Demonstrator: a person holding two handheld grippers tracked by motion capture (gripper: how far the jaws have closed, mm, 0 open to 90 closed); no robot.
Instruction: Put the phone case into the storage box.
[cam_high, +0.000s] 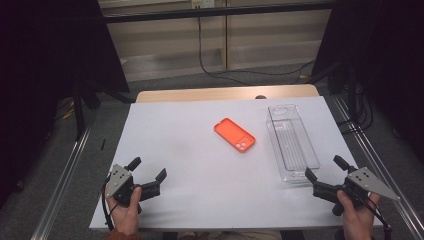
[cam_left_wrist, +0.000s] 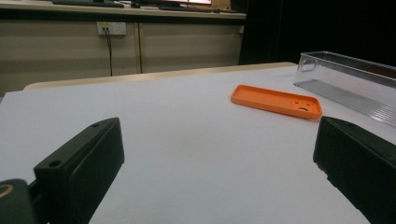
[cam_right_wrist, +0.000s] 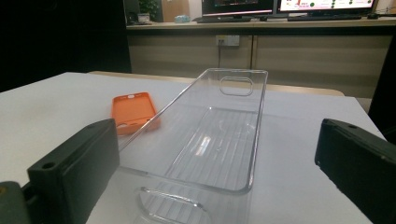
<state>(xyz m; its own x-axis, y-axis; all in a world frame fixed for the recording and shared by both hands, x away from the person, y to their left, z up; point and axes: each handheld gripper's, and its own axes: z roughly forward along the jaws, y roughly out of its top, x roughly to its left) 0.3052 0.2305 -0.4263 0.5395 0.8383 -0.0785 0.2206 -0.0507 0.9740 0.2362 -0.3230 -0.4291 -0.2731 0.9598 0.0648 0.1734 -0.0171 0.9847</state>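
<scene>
Left gripper (cam_high: 148, 173) at the near left of the white table (cam_high: 175, 150), jaws wide and empty, right gripper (cam_high: 325, 172) near right, jaws wide at the clear tray's (cam_high: 293, 142) near end, orange phone case (cam_high: 234, 134) lying flat mid-table, just left of the tray

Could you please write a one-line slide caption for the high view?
Two open hand-held grippers, left and right, rest near an orange phone case and a clear plastic bin on a white table.
</scene>
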